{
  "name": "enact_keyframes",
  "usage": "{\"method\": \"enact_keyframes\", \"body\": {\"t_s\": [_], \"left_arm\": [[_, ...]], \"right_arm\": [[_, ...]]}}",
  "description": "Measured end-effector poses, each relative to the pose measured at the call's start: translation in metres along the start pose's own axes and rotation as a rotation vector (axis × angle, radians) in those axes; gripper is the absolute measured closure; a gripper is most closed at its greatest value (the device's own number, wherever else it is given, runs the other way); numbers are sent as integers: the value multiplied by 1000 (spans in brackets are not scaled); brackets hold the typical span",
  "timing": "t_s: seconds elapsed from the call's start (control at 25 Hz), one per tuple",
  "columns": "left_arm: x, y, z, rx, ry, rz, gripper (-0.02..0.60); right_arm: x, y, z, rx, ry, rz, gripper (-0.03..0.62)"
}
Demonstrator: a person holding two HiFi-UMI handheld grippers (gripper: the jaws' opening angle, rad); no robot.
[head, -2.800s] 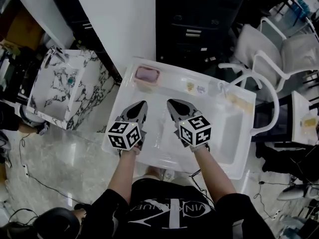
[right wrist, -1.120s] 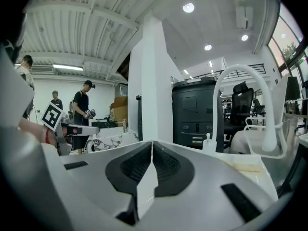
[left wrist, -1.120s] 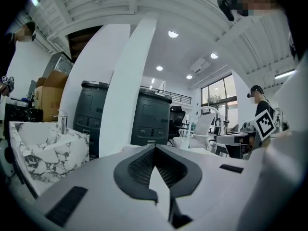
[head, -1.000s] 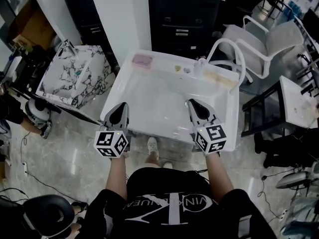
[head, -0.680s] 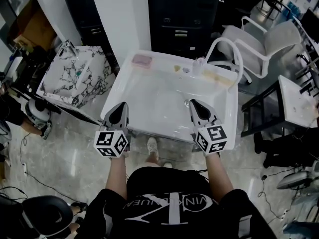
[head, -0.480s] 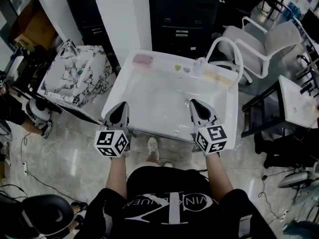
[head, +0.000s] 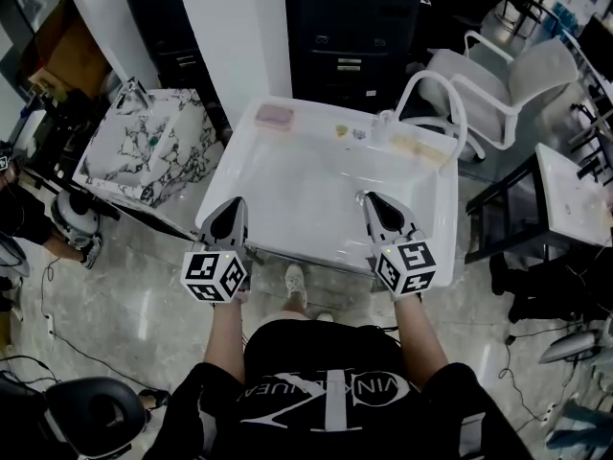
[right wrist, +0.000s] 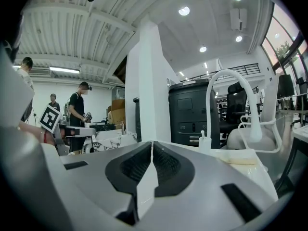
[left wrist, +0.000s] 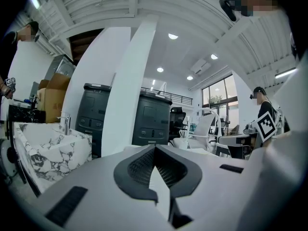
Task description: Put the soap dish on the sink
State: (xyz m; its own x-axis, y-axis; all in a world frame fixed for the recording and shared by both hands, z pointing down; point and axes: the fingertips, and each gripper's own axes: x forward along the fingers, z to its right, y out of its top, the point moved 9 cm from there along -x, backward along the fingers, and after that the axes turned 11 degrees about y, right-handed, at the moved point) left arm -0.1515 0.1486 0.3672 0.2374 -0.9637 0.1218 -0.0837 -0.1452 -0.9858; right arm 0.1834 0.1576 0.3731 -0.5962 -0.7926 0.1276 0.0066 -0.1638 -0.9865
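The pink soap dish (head: 275, 116) rests on the far left corner of the white sink (head: 306, 185). My left gripper (head: 235, 202) hovers at the sink's near left rim, shut and empty. Level with it, my right gripper (head: 368, 197) is over the near right part of the basin, also shut with nothing held. Both are well short of the dish. In the left gripper view the jaws (left wrist: 154, 147) meet at their tips; in the right gripper view the jaws (right wrist: 152, 142) also meet. The dish does not show in either gripper view.
A tall arched white faucet (head: 433, 92) rises at the sink's back right, beside a yellowish pad (head: 412, 145) and small items (head: 350, 132). A marble-patterned basin (head: 144, 151) stands to the left. White chairs (head: 517, 80) stand at right, dark cabinets (head: 350, 27) behind.
Since the earliest frame both grippers have drawn back from over the basin to its near rim. Over the last second nothing has visibly moved.
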Motion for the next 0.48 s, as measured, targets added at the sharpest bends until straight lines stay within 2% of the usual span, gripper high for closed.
{"method": "enact_keyframes", "body": {"t_s": [0.48], "left_arm": [[8, -7, -3, -15, 0, -39, 568]], "right_arm": [[3, -8, 5, 34, -23, -16, 563]]}}
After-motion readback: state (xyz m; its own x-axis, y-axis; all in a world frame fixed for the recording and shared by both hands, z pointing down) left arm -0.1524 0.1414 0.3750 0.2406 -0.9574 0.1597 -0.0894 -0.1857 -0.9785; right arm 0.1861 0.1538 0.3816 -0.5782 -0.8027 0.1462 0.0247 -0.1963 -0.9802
